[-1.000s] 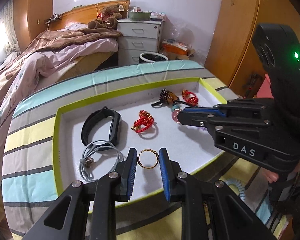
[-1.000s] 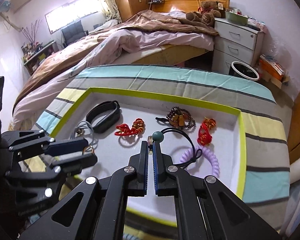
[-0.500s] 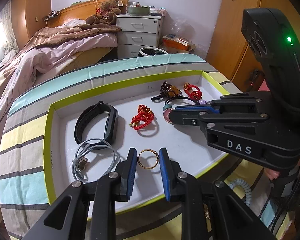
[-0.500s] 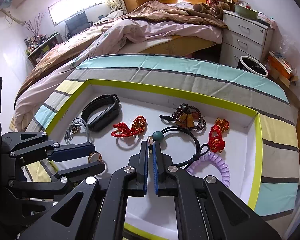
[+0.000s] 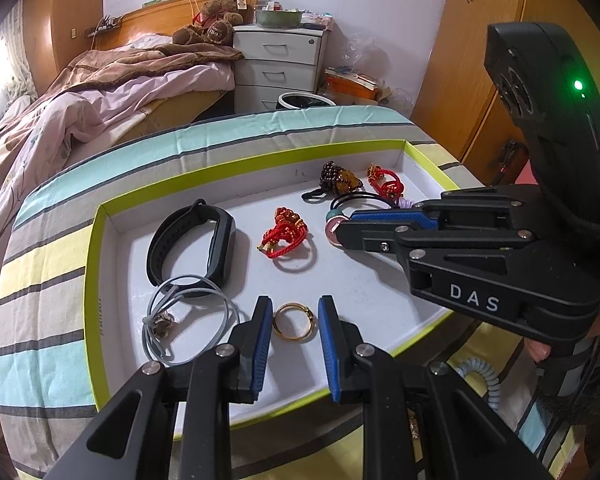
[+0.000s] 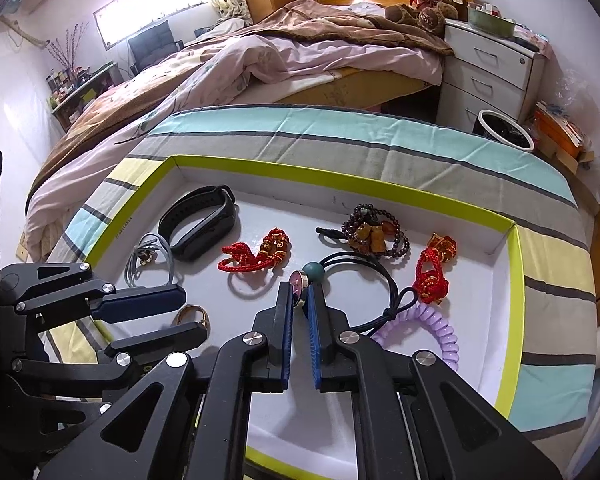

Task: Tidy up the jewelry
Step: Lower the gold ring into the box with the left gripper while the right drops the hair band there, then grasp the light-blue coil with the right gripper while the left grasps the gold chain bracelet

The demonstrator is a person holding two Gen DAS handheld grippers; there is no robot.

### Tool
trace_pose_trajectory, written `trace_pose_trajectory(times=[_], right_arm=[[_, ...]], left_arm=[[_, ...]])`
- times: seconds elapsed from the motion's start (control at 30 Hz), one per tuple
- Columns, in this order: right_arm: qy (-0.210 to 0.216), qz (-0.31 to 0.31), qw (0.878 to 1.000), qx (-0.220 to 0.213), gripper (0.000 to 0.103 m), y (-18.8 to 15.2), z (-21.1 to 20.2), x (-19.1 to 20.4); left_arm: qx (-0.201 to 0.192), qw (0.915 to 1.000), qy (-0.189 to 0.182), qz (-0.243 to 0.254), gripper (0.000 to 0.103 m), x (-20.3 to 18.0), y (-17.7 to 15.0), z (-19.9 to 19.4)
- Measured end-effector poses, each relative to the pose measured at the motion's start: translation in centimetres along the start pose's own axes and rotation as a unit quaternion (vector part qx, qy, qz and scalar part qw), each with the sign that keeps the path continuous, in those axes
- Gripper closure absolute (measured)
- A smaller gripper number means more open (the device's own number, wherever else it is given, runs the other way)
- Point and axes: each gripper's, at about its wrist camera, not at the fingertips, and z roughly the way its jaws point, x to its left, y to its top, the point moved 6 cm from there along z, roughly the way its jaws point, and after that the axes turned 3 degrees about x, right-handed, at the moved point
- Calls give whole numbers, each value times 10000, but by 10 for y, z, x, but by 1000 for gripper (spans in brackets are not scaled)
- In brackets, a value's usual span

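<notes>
The shallow white tray with a lime-green rim (image 6: pixel 514 280) lay on a striped cloth and filled the middle of both views.

The small round disc with a pink face and gold-coloured edge (image 6: pixel 299 289), tied by a teal bead (image 6: pixel 314 272) to a black elastic cord (image 6: pixel 384 276), stood just below centre of the right wrist view. It was judged light, rigid and smooth-faced, hence apt to slip; the edge-to-edge pinch across its flat faces looked the soundest hold, and the limp cord would trail after it.

The thin gold-coloured metal ring (image 5: pixel 293 322) lay flat on the tray floor, lower centre of the left wrist view. It was judged light, stiff and likely to skid or flip if pinched on its outer curve.

The right gripper (image 6: pixel 300 300) was easing its jaws apart, the gap narrow, with the disc between the pad tips; whether the pads pressed on it could not be told for certain, though slack showed on one side.

The left gripper (image 5: pixel 293 312) stood partly spread, its blue pads flanking the ring without touching it.
</notes>
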Motion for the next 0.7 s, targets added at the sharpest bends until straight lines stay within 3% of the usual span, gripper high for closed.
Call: trace_pose_trajectory(times=[0.17,0.37,0.53,0.7], right_arm=[[-22,12,10000,-73,88,0,-5,-1],[-49,53,9998,-211,85,0,-16,0],[8,163,9992,-377,66,-5,-34,1],[-34,195,9981,-576,66,-21,-60,5]], left_arm=[[-24,10000,-25,16,79,-2,0,-3],[-159,9999,-31,-55,67,-3,0,-14],[-292,9995,-37,-136,64,-5,-5,-32],[-465,9986,-140,-228,55,-6,-17,-54]])
